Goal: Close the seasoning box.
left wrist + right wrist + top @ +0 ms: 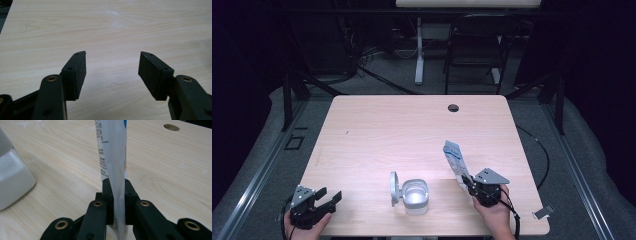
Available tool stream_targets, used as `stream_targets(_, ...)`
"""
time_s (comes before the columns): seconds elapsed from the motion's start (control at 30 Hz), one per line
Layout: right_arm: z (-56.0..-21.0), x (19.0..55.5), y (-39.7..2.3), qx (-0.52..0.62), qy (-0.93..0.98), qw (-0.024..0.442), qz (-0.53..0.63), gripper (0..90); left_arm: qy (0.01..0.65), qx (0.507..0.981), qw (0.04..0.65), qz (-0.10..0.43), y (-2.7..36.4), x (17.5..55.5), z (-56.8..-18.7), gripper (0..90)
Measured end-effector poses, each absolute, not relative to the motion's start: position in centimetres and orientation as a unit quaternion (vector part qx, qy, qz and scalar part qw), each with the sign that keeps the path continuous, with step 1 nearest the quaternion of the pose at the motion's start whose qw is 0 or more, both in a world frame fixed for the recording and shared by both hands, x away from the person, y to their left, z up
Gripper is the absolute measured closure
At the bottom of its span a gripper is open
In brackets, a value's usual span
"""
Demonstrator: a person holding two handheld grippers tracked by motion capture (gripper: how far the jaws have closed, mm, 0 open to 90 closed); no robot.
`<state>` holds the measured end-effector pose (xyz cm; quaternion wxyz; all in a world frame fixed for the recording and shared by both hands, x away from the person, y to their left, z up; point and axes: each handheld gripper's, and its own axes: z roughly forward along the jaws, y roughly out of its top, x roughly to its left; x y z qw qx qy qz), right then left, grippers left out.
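A flat white and blue packet (455, 159) stands up from my right gripper (467, 182), which is shut on its lower end at the table's front right. In the right gripper view the packet (112, 152) rises between the two pads, pinched flat, with small print on its side. A white container (416, 196) with its round lid (394, 188) hinged open to the left sits at the front middle, left of the packet; its corner (12, 180) shows at the left of the right gripper view. My left gripper (331, 197) rests at the front left corner, open, with nothing between its pads (79, 72).
The light wood table (412, 130) has a round cable hole (453, 107) at the back right. A small grey clip (543, 212) lies off the table's front right corner. A dark chair (474, 45) and a white desk leg (419, 50) stand beyond the far edge.
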<state>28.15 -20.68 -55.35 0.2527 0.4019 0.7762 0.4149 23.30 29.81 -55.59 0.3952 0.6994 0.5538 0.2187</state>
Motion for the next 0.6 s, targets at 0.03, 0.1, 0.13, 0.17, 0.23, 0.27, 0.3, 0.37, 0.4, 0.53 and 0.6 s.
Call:
stream_targets(0.03,-55.36,28.15,-20.69,0.403,0.776,0.253,0.415,84.3,0.554,0.701,0.393,0.217,29.82,23.29,-55.57,39.9)
stream_targets(0.1,-55.41,28.16,-20.74,0.404,0.774,0.253,0.416,84.4,0.554,0.700,0.394,0.219,29.80,23.30,-55.61,39.9)
stream_targets(0.13,-55.44,28.17,-20.76,0.405,0.773,0.254,0.417,84.4,0.554,0.700,0.395,0.218,29.81,23.30,-55.62,39.9)
stream_targets(0.17,-55.44,28.15,-20.81,0.405,0.773,0.254,0.417,84.4,0.554,0.699,0.396,0.218,29.82,23.30,-55.63,39.9)
stream_targets(0.23,-55.51,28.11,-20.82,0.403,0.773,0.257,0.418,84.3,0.554,0.699,0.396,0.218,29.84,23.29,-55.61,39.9)
stream_targets(0.27,-55.52,28.09,-20.86,0.403,0.773,0.256,0.418,84.1,0.555,0.698,0.396,0.218,29.84,23.28,-55.60,39.9)
stream_targets(0.3,-55.53,28.06,-20.90,0.402,0.774,0.256,0.418,84.0,0.555,0.698,0.396,0.218,29.85,23.27,-55.59,39.9)
stream_targets(0.37,-55.62,28.02,-20.91,0.401,0.772,0.258,0.421,83.4,0.555,0.698,0.396,0.218,29.85,23.27,-55.59,39.9)
stream_targets(0.4,-55.61,27.99,-20.93,0.399,0.774,0.257,0.420,83.2,0.555,0.698,0.396,0.218,29.84,23.27,-55.60,39.9)
stream_targets(0.53,-55.60,27.89,-20.98,0.395,0.776,0.258,0.417,81.5,0.555,0.699,0.396,0.218,29.82,23.29,-55.59,39.9)
stream_targets(0.6,-55.60,27.85,-21.01,0.394,0.777,0.259,0.416,80.6,0.554,0.699,0.395,0.218,29.82,23.30,-55.59,39.9)
